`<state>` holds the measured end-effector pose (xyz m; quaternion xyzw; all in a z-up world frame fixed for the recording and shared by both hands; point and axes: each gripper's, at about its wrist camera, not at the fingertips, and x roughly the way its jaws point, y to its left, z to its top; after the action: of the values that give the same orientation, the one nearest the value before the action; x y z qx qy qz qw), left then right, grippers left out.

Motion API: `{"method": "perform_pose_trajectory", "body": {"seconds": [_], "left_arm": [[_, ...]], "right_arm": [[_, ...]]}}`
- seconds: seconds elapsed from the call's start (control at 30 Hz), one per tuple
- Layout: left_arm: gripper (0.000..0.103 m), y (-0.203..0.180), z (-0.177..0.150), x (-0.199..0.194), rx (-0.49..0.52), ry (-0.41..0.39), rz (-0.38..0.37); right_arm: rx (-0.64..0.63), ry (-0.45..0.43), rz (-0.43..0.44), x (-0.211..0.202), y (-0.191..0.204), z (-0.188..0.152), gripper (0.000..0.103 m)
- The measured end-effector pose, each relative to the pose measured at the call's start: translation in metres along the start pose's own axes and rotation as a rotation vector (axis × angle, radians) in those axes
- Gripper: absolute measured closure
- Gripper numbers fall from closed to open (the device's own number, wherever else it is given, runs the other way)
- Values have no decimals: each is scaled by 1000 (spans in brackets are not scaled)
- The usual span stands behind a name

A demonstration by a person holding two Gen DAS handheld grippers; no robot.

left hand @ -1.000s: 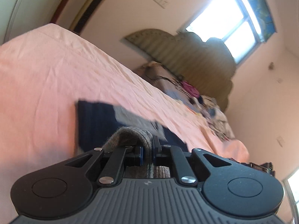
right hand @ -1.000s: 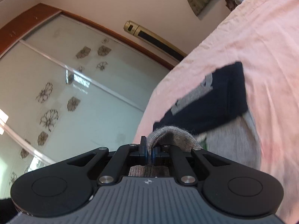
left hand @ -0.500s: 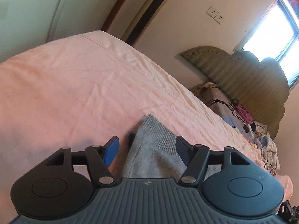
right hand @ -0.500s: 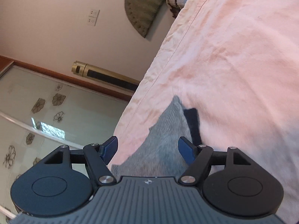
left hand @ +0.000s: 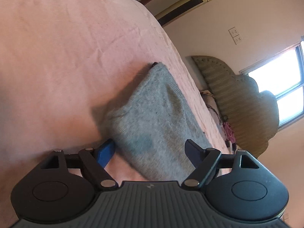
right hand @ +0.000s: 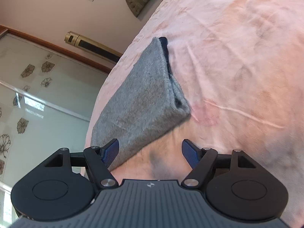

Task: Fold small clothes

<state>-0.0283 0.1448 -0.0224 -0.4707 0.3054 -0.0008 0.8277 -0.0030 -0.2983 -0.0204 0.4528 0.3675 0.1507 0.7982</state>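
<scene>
Both of my claws have let go since a second ago: back then each was pinched shut on a fold of grey knit with the dark blue part spread out ahead, and now that same garment lies folded on the bed, grey side up, while both claws have dropped lower toward it. Their jaws have just been opening.

From my left claw [left hand: 150, 150], reading left to right: pink bedsheet [left hand: 62, 57] fills the left half, wrinkled. Then comes the one grey sweater [left hand: 152, 114], folded into a flat wedge, a sliver of dark fabric peeking out at its far tip. Its near end reaches in between my two blue pads [left hand: 106, 152], which stand wide apart and do not press on it. Beyond the bed's edge I count one gold tower unit [left hand: 190, 3] leaning across the wall, two wall sockets [left hand: 235, 35], one padded headboard [left hand: 237, 102] with a heap of bedding and clothes at its foot, and one window [left hand: 281, 87].

From my right claw [right hand: 150, 152]: one glass sliding door with flower decals [right hand: 34, 95] at far left, the gold tower [right hand: 91, 45], then the sweater [right hand: 140, 102], its open layered edge facing right with a dark blue layer [right hand: 165, 49] showing inside. My left pad [right hand: 111, 153] sits just at the sweater's near corner; whether it touches I cannot tell. The jaws are spread, nothing gripped. Pink sheet [right hand: 237, 66] covers the rest.
</scene>
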Motion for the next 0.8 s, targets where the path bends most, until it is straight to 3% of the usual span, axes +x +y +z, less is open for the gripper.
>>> {"method": "perform_pose_trajectory", "body": {"seconds": [0.1,0.17,0.2,0.27,0.4,0.63,0.73,0.8], "left_arm": [[26,-19,3,21,74,-35,44],[79,-26,3,31,104,-8,109],[98,-25,6,42,101,51,156],[98,-24,9,40,101,44,146],[99,-39,13,17,130,7,108],[99,-50,11,-52,150,34,-6],[99,-28,-3,-86,152,71,20],[98,-8,-14,-93,171,122,95]], "right_arm": [[41,-106,-26,30,10,9,24],[5,-133,-66,46,20,12,26],[-5,-128,-73,54,23,14,45],[43,-59,-64,68,13,17,87],[11,-83,-74,58,12,13,89],[-66,-51,14,10,31,5,90],[-55,3,27,-18,25,-15,90],[-31,43,20,-36,17,-36,90]]}}
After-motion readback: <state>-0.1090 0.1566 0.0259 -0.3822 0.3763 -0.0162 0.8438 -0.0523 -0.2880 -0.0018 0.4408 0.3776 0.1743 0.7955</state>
